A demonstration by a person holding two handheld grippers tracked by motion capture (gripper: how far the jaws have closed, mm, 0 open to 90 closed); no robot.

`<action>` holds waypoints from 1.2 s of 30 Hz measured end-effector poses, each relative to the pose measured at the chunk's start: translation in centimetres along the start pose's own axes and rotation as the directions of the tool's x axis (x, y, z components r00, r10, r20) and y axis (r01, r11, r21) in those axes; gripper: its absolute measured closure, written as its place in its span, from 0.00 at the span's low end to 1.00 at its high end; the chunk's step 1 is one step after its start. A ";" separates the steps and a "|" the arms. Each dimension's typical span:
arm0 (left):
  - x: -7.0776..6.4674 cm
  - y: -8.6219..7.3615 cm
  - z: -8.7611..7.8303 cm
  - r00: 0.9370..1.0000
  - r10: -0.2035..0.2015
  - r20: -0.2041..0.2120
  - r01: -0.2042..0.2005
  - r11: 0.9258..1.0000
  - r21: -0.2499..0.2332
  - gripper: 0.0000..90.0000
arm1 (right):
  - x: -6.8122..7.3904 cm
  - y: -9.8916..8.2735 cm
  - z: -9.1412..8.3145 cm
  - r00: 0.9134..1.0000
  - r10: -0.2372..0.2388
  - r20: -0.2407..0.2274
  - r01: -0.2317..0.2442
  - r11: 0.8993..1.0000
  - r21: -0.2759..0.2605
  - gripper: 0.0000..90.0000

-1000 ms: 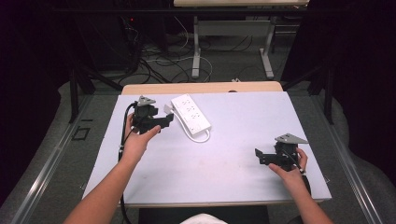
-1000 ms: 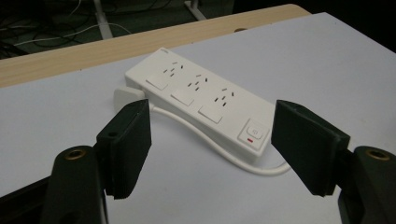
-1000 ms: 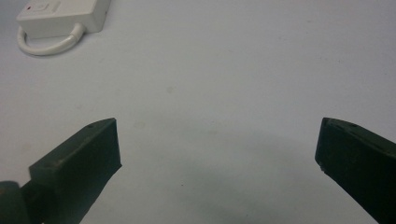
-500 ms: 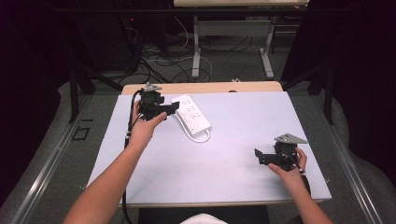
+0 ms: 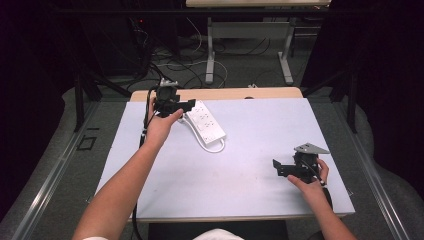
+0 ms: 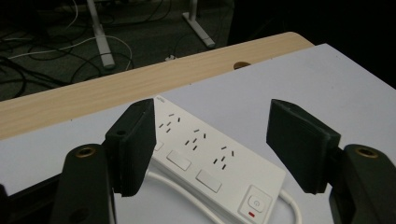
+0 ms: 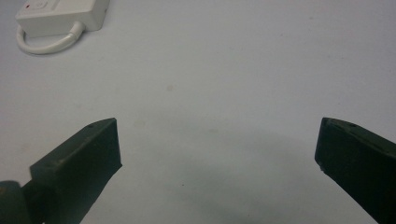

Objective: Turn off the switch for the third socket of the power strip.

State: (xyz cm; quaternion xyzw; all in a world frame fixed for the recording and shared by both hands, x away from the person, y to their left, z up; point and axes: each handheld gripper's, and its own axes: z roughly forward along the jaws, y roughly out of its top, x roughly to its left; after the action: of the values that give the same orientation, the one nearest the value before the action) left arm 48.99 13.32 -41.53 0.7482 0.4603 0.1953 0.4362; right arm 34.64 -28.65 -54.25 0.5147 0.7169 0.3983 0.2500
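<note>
White plastic made up the power strip (image 5: 206, 122), which lay flat on the pale grey counter (image 5: 250, 170) with its looped cord (image 5: 212, 147) curled at the switch end. The left claw (image 5: 189, 104) hung just above the strip's far end, close to the wooden edge strip (image 5: 225, 93) of the counter, and pointed toward the strip. In the left claw view the power strip (image 6: 205, 161) sat below and between the two black jaws, apart from both; the left claw (image 6: 210, 140) stood fairly wide, and its jaws had just been closing a little with nothing pressed between them. Three rows of sockets, each with a rocker switch, and a round main button with a red mark faced up, the button end nearest the camera on the right side of the claw.

The right claw (image 5: 276, 167) rested low over the near right part of the counter, well apart from the strip, with its grey three-cornered plate (image 5: 311, 148) on top. In the right claw view the right claw (image 7: 217, 149) gaped wide over bare counter (image 7: 224, 84), holding nothing. The switch end of the power strip (image 7: 60, 14) and its cord loop (image 7: 46, 44) showed far ahead, to the upper left of that claw.
</note>
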 end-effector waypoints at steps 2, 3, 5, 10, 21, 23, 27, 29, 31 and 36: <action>0.2 0.4 0.3 1.000 0.000 -0.007 0.000 1.000 0.003 0.38 | 0.0 0.0 0.0 1.000 0.000 0.000 0.000 1.000 -0.001 0.00; 0.4 0.5 0.4 1.000 0.000 -0.009 0.000 1.000 0.004 0.40 | -0.1 0.0 0.0 1.000 0.001 -0.006 -0.001 1.000 0.001 0.00; 0.7 0.8 0.7 1.000 -0.010 -0.011 0.010 1.000 -0.004 0.41 | -0.1 0.0 0.0 1.000 0.000 -0.006 0.000 1.000 0.001 0.00; 1.3 1.4 1.4 1.000 -0.016 -0.025 0.016 1.000 0.003 0.41 | -0.2 -0.1 0.0 1.000 0.008 -0.005 -0.008 1.000 0.003 0.00; 2.7 2.1 3.2 0.998 -0.052 -0.028 0.052 0.998 0.021 0.43 | -0.3 -0.1 0.1 1.000 0.017 0.002 -0.017 1.000 0.003 0.00; 2.9 2.2 3.5 0.998 -0.049 -0.030 0.050 0.998 0.027 0.43 | -0.3 -0.1 0.1 1.000 0.015 0.000 -0.015 1.000 0.006 0.00; 3.0 2.3 4.2 0.998 -0.063 -0.021 0.064 0.998 0.022 0.45 | -0.3 -0.1 0.1 1.000 0.022 0.001 -0.022 1.000 0.008 0.00; 3.1 2.4 4.7 0.998 -0.062 -0.019 0.062 0.998 0.020 0.46 | -0.3 -0.1 0.1 1.000 0.023 0.000 -0.023 1.000 0.008 0.00; 3.1 2.4 5.0 0.998 -0.062 -0.021 0.063 0.998 0.026 0.47 | -0.3 -0.1 0.1 1.000 0.029 0.003 -0.029 1.000 0.012 0.00; 3.2 2.4 5.8 0.999 -0.043 -0.024 0.044 0.999 0.029 0.49 | -0.4 -0.2 0.2 1.000 0.024 -0.002 -0.024 1.000 0.007 0.00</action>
State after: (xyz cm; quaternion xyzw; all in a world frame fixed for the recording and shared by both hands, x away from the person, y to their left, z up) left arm 55.87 12.81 -43.06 0.7421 0.4843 0.1874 0.4239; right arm 34.82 -28.98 -54.51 0.5236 0.7124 0.3993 0.2427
